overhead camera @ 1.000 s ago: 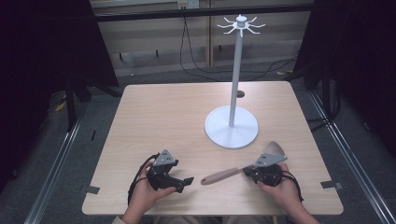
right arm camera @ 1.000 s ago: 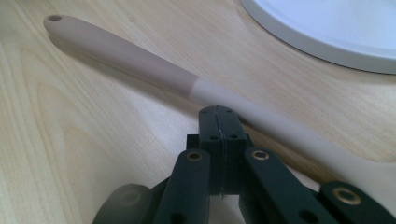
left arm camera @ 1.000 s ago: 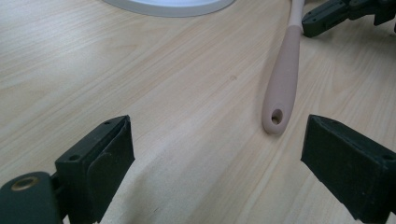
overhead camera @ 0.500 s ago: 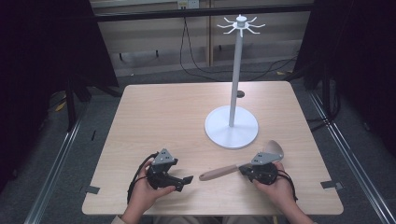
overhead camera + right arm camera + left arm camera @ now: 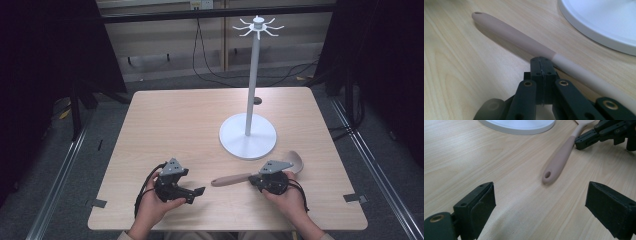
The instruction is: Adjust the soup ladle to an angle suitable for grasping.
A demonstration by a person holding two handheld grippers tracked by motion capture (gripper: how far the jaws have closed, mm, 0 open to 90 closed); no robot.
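A spoon (image 5: pixel 234 178) with a pinkish handle and pale bowl lies flat on the wooden table (image 5: pixel 180 125), in front of the white stand. My right gripper (image 5: pixel 254 180) rests on the table against the near side of the spoon's neck. In the right gripper view its jaws are shut pad to pad (image 5: pixel 541 65) with nothing between them, and the spoon (image 5: pixel 519 37) passes just behind the tips. My left gripper (image 5: pixel 196 192) is open near the front edge, pointing at the handle's end. The left gripper view shows its wide gap (image 5: pixel 541 202) and the spoon (image 5: pixel 559 160) ahead.
A white stand with a round base (image 5: pixel 247 139), tall pole (image 5: pixel 251 75) and hooked crown (image 5: pixel 258 24) stands right of centre, close behind the spoon. Its base (image 5: pixel 604 20) fills the right gripper view's upper right. Cables trail on the floor behind the table.
My right gripper has shifted slightly left along the spoon. The handle's end has swung a little away from the front edge. The left gripper has stayed put.
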